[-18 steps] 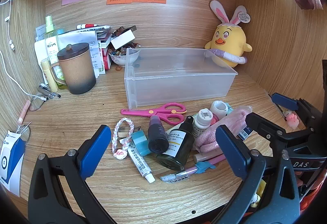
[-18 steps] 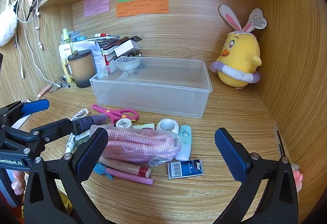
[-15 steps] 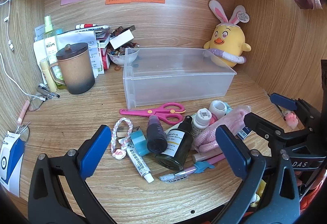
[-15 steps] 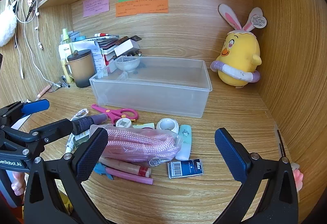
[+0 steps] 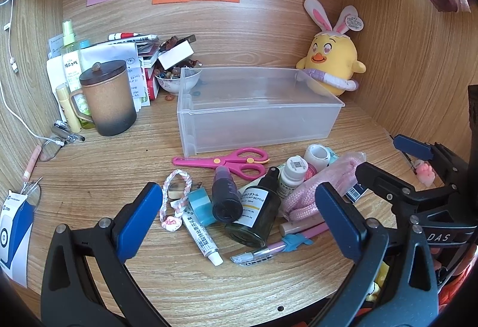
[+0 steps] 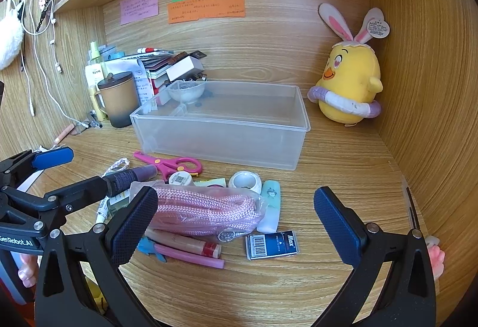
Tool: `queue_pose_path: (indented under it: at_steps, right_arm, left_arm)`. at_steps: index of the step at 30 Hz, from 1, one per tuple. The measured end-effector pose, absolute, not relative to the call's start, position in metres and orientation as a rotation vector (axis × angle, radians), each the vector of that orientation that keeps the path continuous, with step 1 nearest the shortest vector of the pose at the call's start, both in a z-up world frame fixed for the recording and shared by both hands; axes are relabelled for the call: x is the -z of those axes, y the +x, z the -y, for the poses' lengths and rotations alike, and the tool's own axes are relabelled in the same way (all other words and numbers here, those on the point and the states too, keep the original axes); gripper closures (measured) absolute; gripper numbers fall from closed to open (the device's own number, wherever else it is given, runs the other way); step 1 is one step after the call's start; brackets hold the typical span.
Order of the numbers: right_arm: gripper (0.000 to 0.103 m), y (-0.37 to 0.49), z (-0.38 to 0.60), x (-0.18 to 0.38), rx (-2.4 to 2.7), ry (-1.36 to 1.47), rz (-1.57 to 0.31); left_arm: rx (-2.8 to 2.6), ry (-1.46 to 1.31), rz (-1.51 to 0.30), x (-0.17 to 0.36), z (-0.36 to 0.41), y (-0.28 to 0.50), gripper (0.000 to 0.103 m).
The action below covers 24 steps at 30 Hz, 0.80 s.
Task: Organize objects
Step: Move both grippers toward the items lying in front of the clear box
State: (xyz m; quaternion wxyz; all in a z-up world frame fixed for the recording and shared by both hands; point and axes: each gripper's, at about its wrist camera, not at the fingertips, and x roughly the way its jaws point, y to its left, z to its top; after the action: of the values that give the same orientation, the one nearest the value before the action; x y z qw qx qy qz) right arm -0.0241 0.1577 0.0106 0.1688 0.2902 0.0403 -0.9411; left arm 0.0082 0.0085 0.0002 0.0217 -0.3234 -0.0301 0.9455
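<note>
Both claws [image 5: 239,213] [image 6: 236,218] wide open, empty, above clutter

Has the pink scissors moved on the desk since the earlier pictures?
No. The pink scissors lie just in front of the clear bin, as before; the slight shift in the left wrist view moves bin and scissors alike.

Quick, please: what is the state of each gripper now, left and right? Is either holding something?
Left gripper: open, holding nothing, above the small bottles.
Right gripper: open, holding nothing; the bagged pink braided rope lies loose between its fingers.
</note>
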Motion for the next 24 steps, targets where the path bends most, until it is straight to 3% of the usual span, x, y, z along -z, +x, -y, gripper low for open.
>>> queue_pose_path:
  at_steps: [24]
  right_arm:
    - [0.000, -0.022, -0.169, -0.008, 2.648, 0.827, -0.098]
  left_arm:
    - [-2.930, -0.974, 0.153, -0.001, 0.009, 0.010, 0.001]
